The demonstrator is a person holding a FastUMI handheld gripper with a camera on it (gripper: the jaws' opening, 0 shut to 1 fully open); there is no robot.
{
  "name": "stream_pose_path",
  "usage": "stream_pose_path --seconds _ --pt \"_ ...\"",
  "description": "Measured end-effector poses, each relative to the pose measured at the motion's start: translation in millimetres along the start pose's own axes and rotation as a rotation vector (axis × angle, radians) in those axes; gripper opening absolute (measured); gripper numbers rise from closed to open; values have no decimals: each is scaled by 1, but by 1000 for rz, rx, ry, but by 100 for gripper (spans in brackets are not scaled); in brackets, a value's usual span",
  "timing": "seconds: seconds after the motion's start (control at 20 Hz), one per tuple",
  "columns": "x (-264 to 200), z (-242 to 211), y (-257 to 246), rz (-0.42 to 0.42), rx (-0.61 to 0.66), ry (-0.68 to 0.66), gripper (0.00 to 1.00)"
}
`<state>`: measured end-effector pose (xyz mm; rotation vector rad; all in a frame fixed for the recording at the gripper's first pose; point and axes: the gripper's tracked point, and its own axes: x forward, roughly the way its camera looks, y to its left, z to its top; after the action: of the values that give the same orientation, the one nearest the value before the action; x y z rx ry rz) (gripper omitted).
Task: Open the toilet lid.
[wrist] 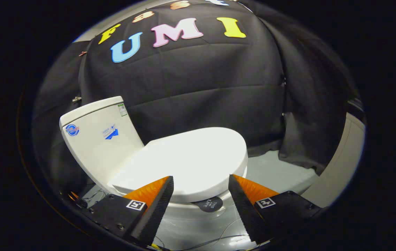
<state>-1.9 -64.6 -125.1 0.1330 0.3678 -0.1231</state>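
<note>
White toilet (pixel 156 164) standing on the pale floor (pixel 274 170) against the black cloth wall, tank (pixel 97 136) to the left and far, bowl end to the right. Toilet lid (pixel 187 158) down flat over the seat, closed, its near edge just ahead of the fingertips. Gripper (pixel 200 181) released: two fingers (pixel 156 202) spread wide apart, nothing between them but the near rim of the lid and the bowl below it, neither pad touching the toilet. Small round black sticker (pixel 209 204) on the bowl's side under the lid's overhang, between the two fingers. Stickers on the tank's side. Thin wires (pixel 219 238) lying on the floor near and below the fingers. Pale curved panel (pixel 341 164) at the far right, beside the hanging cloth.
</note>
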Motion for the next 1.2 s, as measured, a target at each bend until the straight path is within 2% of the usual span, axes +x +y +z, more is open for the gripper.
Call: stream_pose_path --seconds 0.35,0.65,0.85,0.95,1.05,1.2 --pt "13 -48 -39 -39 260 159 99" --pt "22 -71 -48 19 727 264 99" --pt "28 -83 -46 46 835 280 96" --pt "31 -82 -47 54 821 268 87" --pt "33 -81 -45 64 821 265 87" --pt "38 -80 -42 70 853 263 56"
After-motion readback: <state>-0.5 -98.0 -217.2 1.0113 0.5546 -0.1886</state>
